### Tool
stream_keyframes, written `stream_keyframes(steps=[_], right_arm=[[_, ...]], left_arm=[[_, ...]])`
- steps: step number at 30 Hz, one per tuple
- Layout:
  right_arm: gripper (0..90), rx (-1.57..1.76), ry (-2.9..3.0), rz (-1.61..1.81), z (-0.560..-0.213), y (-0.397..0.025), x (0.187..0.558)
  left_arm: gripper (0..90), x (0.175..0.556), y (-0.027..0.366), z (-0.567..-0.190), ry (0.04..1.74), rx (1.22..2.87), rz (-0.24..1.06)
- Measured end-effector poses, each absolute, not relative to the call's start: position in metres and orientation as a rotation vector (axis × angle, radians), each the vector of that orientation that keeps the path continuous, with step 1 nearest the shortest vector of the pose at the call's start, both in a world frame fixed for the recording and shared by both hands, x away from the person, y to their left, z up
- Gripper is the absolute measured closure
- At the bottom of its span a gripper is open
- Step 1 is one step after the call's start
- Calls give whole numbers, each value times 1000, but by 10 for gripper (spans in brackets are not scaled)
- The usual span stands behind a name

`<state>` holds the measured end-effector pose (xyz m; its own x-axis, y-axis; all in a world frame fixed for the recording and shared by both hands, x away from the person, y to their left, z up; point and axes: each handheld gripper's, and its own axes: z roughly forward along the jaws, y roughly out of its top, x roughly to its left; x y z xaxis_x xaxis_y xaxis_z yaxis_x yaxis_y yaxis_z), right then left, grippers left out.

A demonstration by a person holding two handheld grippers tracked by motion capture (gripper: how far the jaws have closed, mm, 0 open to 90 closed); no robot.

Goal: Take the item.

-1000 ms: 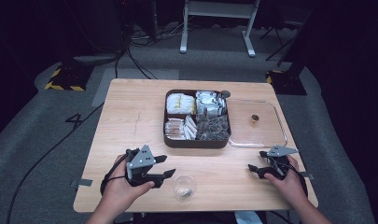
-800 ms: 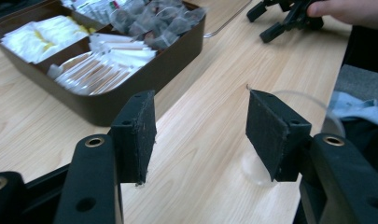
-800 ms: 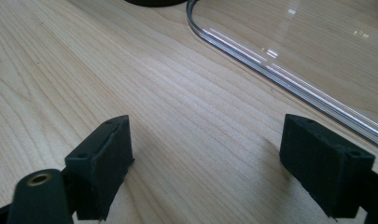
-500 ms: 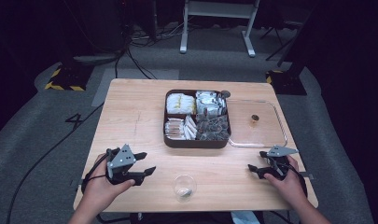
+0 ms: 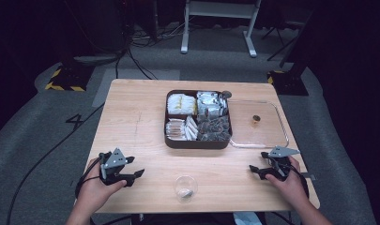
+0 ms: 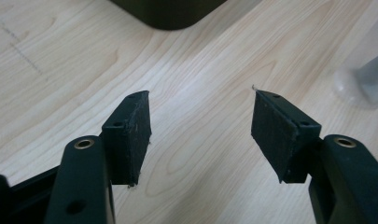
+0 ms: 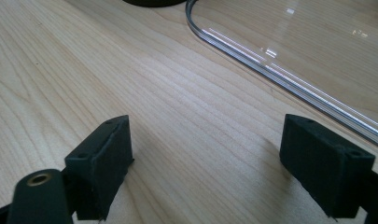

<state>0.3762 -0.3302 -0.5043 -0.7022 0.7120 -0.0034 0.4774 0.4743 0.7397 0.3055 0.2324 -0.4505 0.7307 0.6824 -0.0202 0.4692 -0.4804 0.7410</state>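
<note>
A dark brown compartment box holding several wrapped packets stands mid-table. Its clear lid, with a small knob, lies flat just to the right. A small clear cup with something pale in it stands near the front edge. My left gripper rests at the front left, open, well left of the cup. In the left gripper view the left gripper has bare wood between its jaws, with the cup off to the right. My right gripper sits open at the front right. The right gripper points toward the lid's rim.
The wooden table has bare surface on its left half and between the two grippers. A white frame and cables lie on the grey floor beyond the far edge. A corner of the box lies ahead of the left jaws.
My left gripper has drawn back to the left, away from the cup, toward the table's front left corner. The right gripper has stayed put.
</note>
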Motion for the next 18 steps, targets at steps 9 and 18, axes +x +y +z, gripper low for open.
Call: stream_keyframes(steps=[9, 18], right_arm=[[172, 1008, 2415, 1066, -504, -330, 376], [172, 1009, 2415, 1066, -504, -330, 376]], left_arm=[[336, 309, 250, -471, 921, 2197, 361], [300, 312, 260, -483, 975, 2208, 364]])
